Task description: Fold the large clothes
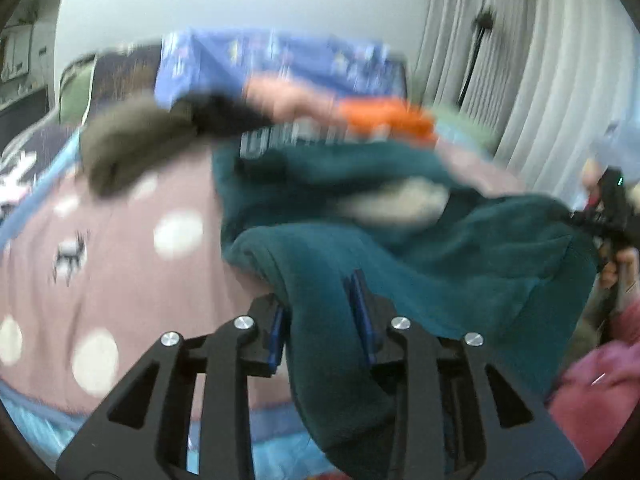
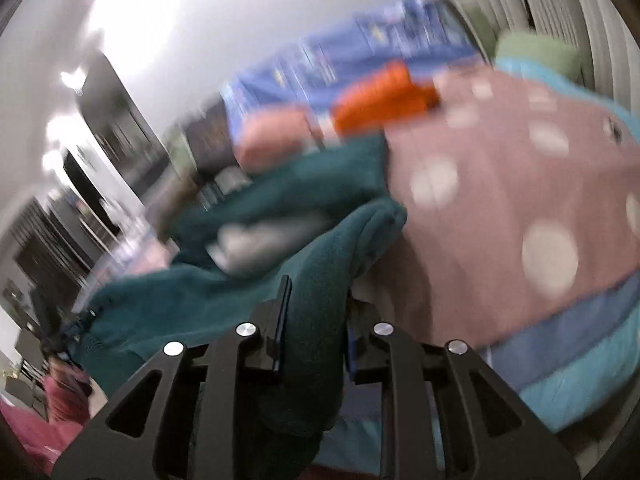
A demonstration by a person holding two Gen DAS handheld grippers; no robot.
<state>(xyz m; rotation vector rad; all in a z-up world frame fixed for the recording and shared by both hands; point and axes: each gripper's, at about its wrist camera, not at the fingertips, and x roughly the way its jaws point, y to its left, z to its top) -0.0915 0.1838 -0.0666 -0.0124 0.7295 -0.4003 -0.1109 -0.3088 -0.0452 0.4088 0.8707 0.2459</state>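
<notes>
The left gripper is clamping a fold of the teal fleece garment. The right gripper is pinching another edge of it above the polka-dot bedspread.

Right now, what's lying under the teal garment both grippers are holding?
Under the teal garment spreads a pink polka-dot blanket with blue edging. A pale patch shows within its folds; blur hides what that is. Left gripper and right gripper both pinch it.

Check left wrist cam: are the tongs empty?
No, the left tongs are closed on a fold of the teal fleece garment.
</notes>
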